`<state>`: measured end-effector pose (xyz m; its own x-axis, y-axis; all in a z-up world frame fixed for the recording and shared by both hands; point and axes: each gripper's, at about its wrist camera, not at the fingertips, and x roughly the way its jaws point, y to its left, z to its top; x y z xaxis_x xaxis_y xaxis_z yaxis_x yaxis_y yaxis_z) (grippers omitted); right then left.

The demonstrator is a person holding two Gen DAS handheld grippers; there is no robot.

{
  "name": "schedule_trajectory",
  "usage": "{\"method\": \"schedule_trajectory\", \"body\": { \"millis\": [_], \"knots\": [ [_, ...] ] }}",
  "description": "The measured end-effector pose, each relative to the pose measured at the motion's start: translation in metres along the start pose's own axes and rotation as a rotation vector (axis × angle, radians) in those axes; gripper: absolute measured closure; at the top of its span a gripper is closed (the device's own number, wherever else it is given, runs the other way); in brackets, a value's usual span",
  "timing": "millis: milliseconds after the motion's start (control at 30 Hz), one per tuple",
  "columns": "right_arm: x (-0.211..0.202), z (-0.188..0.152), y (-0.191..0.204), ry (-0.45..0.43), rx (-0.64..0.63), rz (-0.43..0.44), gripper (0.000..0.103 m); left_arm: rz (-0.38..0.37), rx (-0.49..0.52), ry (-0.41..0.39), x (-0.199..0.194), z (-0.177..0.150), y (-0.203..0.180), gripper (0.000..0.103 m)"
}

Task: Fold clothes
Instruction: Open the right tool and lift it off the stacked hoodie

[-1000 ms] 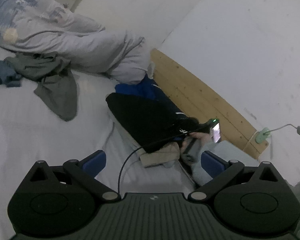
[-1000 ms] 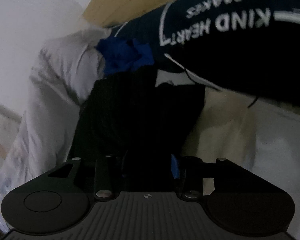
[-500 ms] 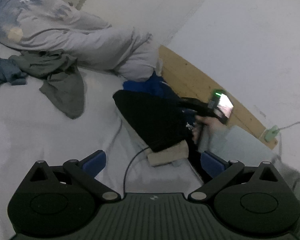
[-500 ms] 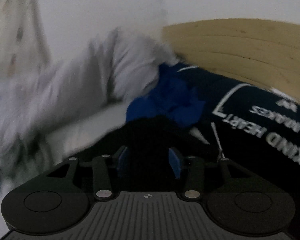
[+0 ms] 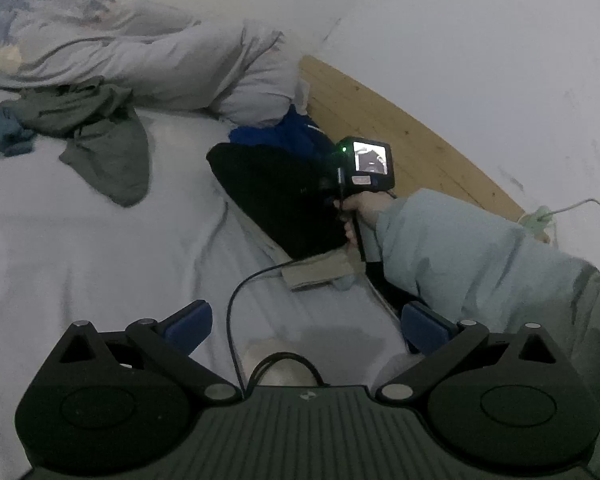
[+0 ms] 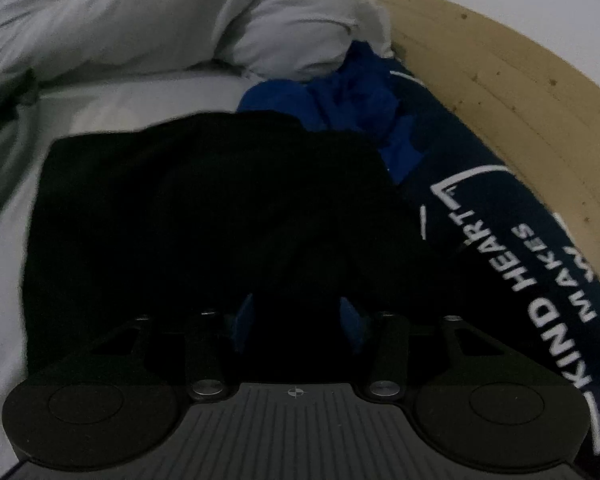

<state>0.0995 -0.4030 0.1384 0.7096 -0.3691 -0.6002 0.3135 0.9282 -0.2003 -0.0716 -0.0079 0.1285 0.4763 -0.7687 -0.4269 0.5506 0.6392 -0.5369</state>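
Observation:
A folded black garment (image 5: 276, 200) (image 6: 204, 208) lies on a beige folded piece (image 5: 320, 272) at the bed's right side. My right gripper (image 6: 298, 316) sits at its near edge, fingers half closed with a bulge of black cloth between them. In the left wrist view the right gripper (image 5: 324, 188), held by a hand, rests on that garment. A navy garment with white lettering (image 6: 500, 240) and a bright blue one (image 6: 340, 96) lie beside it. My left gripper (image 5: 304, 320) hangs open above the white sheet (image 5: 80, 260), holding nothing.
An unfolded grey-green garment (image 5: 100, 140) and a blue-grey one (image 5: 0, 136) lie at the far left. A bunched duvet (image 5: 140, 52) lies along the back. A wooden headboard (image 5: 400, 128) lines the wall. A light sleeve (image 5: 460, 248) and black cable (image 5: 232, 312) cross the near right.
The right gripper has swung level and now faces the duvet across the black garment. The hand and sleeve have risen into the left view. The left gripper has drawn back slightly.

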Motion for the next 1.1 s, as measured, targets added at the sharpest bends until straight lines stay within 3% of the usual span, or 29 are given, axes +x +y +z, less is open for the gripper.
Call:
{"method": "schedule_trajectory", "body": {
  "millis": [67,233,500,733,900,1100],
  "knots": [
    [-0.014,0.003,0.005,-0.01,-0.019,-0.003,0.006,0.008,0.004,-0.021,-0.009,0.003,-0.004,0.0],
    [-0.057,0.008,0.016,-0.044,-0.059,-0.002,0.005,0.026,0.023,-0.083,-0.039,0.012,-0.014,0.0],
    [-0.205,0.001,0.016,-0.225,-0.09,0.141,0.0,0.103,0.075,-0.208,-0.102,0.019,-0.036,0.0],
    [-0.295,-0.02,0.02,-0.35,-0.059,0.301,0.0,0.207,0.141,-0.35,-0.144,0.027,-0.051,0.0],
    [-0.324,-0.043,0.027,-0.453,0.038,0.402,0.0,0.298,0.159,-0.495,-0.157,0.036,-0.058,0.0],
    [-0.319,-0.073,0.05,-0.576,0.086,0.436,0.0,0.427,0.237,-0.643,-0.14,0.038,-0.053,0.0]
  ]
}}
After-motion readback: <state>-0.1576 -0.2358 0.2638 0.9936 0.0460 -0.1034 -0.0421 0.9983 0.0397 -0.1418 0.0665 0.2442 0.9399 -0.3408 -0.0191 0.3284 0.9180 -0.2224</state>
